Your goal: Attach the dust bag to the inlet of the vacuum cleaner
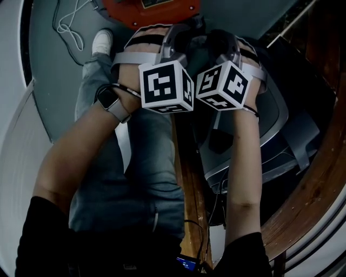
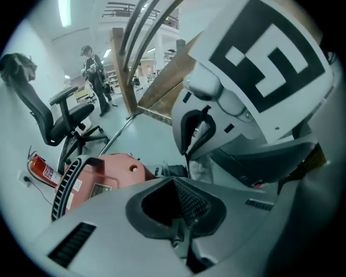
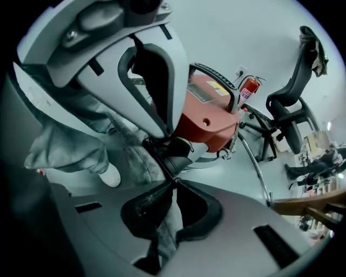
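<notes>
The red vacuum cleaner stands on the floor just beyond both grippers, which point steeply down side by side under their marker cubes. My right gripper is shut on the grey textured dust bag. The fabric runs from its jaws up to the bag's black collar, right beside the red body. My left gripper has its tips pressed together close to that dark collar. I cannot tell whether it pinches any fabric. A strip of the bag shows beneath the right gripper's body.
My jeans leg and white shoe stand left of the vacuum, with a white cable on the floor. A wooden rail and a grey shell lie on the right. An office chair, a fire extinguisher and a standing person are farther off.
</notes>
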Action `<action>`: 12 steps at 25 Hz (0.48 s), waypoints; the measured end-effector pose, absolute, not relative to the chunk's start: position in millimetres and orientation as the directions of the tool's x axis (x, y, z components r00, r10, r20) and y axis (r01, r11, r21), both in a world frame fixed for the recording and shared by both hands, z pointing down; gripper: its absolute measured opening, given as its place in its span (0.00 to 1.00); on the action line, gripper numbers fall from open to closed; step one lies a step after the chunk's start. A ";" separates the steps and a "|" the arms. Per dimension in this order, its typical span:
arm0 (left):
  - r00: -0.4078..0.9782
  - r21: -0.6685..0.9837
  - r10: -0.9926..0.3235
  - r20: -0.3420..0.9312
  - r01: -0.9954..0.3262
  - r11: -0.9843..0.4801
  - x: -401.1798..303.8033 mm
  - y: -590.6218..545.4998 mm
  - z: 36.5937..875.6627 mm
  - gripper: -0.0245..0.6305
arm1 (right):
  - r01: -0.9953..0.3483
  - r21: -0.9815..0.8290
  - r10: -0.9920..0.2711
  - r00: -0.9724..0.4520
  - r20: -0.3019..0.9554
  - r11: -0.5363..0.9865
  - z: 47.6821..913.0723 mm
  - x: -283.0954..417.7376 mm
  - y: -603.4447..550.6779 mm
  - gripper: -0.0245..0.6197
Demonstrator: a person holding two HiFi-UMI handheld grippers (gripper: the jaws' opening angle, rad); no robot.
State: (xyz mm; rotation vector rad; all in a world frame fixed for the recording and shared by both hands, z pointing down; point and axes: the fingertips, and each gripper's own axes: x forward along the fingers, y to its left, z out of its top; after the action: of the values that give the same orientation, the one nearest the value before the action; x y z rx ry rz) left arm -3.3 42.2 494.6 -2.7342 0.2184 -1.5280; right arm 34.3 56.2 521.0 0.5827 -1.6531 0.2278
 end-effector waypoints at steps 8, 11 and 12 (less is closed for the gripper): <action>0.478 0.003 -0.043 0.877 -0.094 -0.996 -41.2 81.0 507.4 0.06 | -0.573 0.275 -0.408 -0.115 0.906 0.772 469.4 15.7 -18.2 0.08; 0.488 -0.005 -0.045 0.872 -0.083 -0.997 -44.4 74.7 507.8 0.06 | -0.584 0.210 -0.331 -0.108 0.937 0.784 484.8 34.4 15.7 0.08; 0.493 -0.002 -0.045 0.869 -0.088 -0.996 -43.3 71.3 508.5 0.06 | -0.596 0.182 -0.308 -0.116 0.944 0.782 487.6 38.9 26.5 0.08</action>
State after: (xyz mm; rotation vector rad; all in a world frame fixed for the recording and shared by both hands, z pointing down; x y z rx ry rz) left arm -43.3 71.3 508.5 -2.7509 0.1223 -1.5983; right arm 38.9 26.5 487.6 0.7142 -1.7151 0.2838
